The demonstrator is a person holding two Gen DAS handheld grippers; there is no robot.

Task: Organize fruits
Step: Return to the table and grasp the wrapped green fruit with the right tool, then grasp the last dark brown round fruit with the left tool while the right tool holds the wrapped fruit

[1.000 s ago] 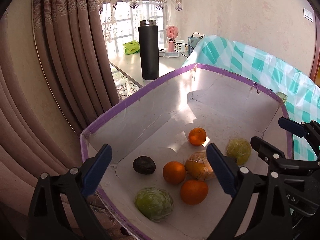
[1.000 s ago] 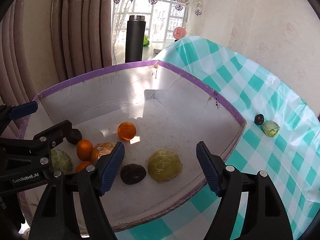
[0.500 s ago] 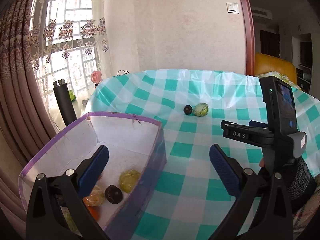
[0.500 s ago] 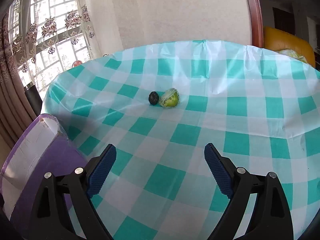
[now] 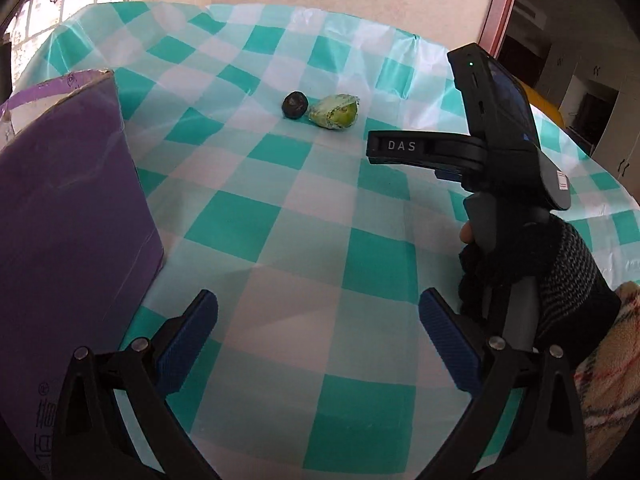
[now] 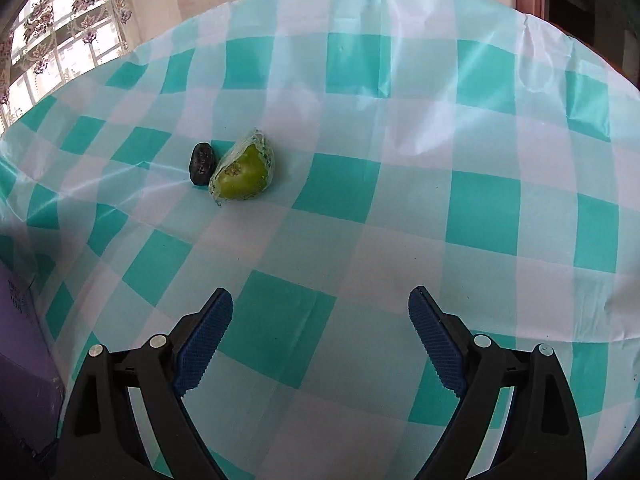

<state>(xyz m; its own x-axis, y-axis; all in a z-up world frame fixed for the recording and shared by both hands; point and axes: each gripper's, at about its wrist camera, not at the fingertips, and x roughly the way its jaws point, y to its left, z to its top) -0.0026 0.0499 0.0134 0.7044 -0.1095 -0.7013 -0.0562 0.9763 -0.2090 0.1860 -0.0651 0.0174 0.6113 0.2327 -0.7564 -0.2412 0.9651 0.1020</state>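
A green fruit in clear wrap (image 6: 242, 174) lies on the teal checked tablecloth (image 6: 400, 208), touching a small dark fruit (image 6: 202, 163) on its left. Both also show in the left wrist view: the green fruit (image 5: 335, 112) and the dark fruit (image 5: 295, 105). My right gripper (image 6: 320, 344) is open and empty, well short of them. My left gripper (image 5: 318, 346) is open and empty, beside the purple cardboard box (image 5: 68, 216). The fruits inside the box are hidden.
The right hand-held gripper body (image 5: 500, 148) and gloved hand (image 5: 536, 268) fill the right of the left wrist view. The box's corner (image 6: 20, 344) sits at the left edge of the right wrist view. A window (image 6: 52, 44) is at far left.
Both grippers have swung away from the inside of the box to the right, over the tablecloth. The two loose fruits are now closer in both views.
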